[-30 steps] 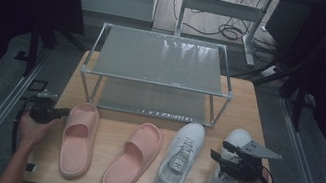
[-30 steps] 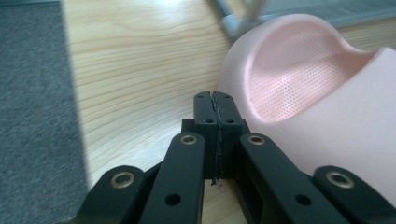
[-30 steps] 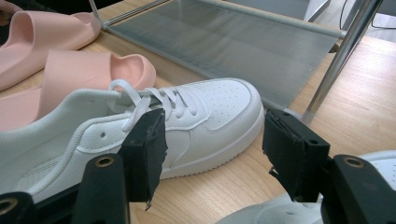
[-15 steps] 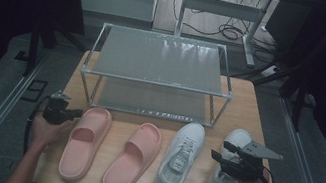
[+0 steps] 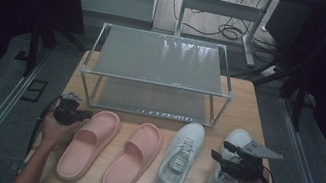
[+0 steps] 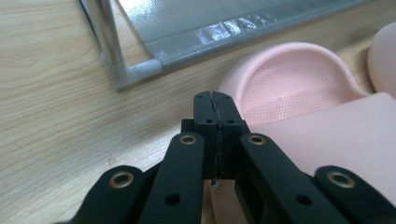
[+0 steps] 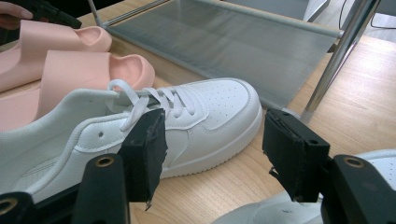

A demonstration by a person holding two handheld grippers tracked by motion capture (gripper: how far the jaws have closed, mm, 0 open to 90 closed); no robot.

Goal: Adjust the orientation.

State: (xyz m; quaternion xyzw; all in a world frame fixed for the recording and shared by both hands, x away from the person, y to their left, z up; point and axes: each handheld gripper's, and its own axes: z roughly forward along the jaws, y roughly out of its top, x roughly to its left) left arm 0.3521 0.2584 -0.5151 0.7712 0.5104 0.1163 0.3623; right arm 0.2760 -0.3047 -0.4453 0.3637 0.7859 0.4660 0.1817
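From above I see the table point(image 5: 245, 101) carrying a two-tier shoe rack point(image 5: 156, 72), with four shoes in a row in front of it: two pink slippers and two white sneakers. My left gripper point(image 5: 76, 114) sits at the toe of the left pink slipper point(image 5: 89, 144); my right gripper point(image 5: 228, 156) hovers over the right sneaker point(image 5: 225, 181). The left gripper view adds what the high view cannot: the jaws are pressed fully together with nothing between them, just above the slipper's strap point(image 6: 327, 140), near the rack's corner post point(image 6: 109, 39). The right gripper view shows its jaws spread wide and empty, the left sneaker point(image 7: 177, 126) lying beyond them.
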